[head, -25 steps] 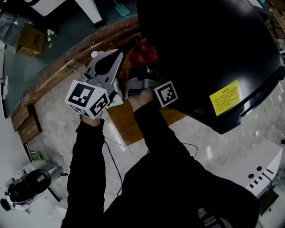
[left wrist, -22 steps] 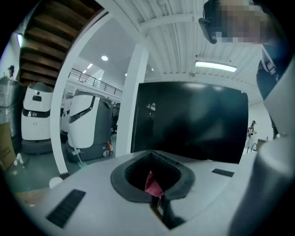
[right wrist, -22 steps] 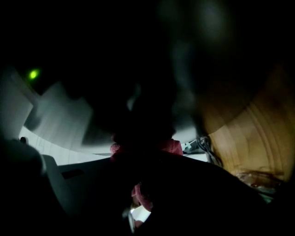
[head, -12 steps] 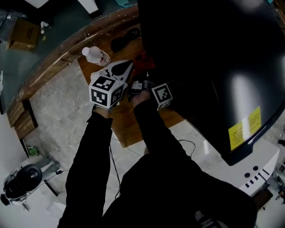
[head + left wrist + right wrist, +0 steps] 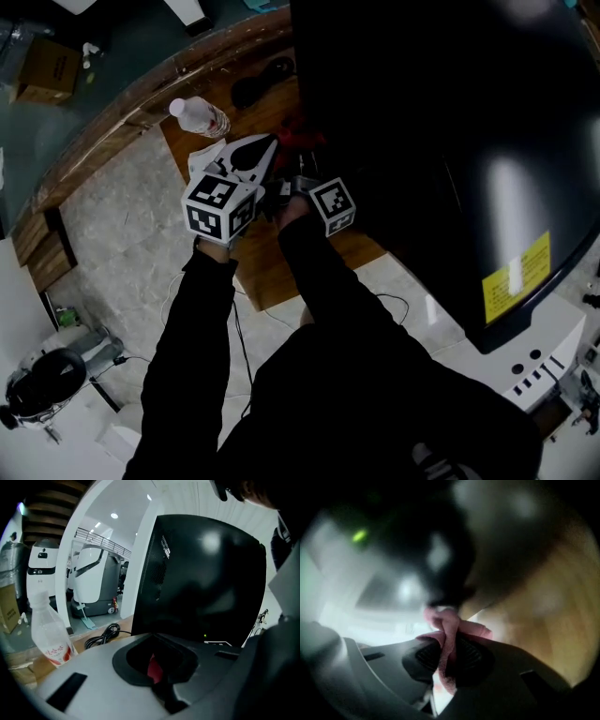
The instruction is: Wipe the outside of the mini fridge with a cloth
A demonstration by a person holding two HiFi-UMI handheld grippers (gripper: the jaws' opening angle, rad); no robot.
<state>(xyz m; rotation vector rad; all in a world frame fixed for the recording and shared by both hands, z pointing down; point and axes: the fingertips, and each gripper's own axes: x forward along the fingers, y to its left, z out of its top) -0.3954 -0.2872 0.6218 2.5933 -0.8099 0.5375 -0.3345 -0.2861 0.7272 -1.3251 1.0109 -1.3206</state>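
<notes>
1. While held low at the left wall of the mini fridge, clamps the red cloth in the right gripper. Pinches it tight between the pads, with a fold bunched above them.
2. Places the cloth right at the fridge's lower left edge. Cannot confirm actual contact, since the right gripper view is blurred there.
3. Holds the left gripper just left of the fridge, close beside the right gripper. Has its jaws closed tip to tip, gripping nothing. Shows a sliver of red through the hollow between them in the left gripper view.
4. Shows both marker cubes nearer the person than the fridge: left cube, right cube.
5. Has a plastic bottle standing upright to the left of the fridge, beyond the left gripper.
6. Has a black cable coiled by the fridge's left side, past the bottle.
7. Sets fridge, bottle and cable all on a wooden platform.
8. Carries a yellow label on the fridge's dark face, on its far right side.
</notes>
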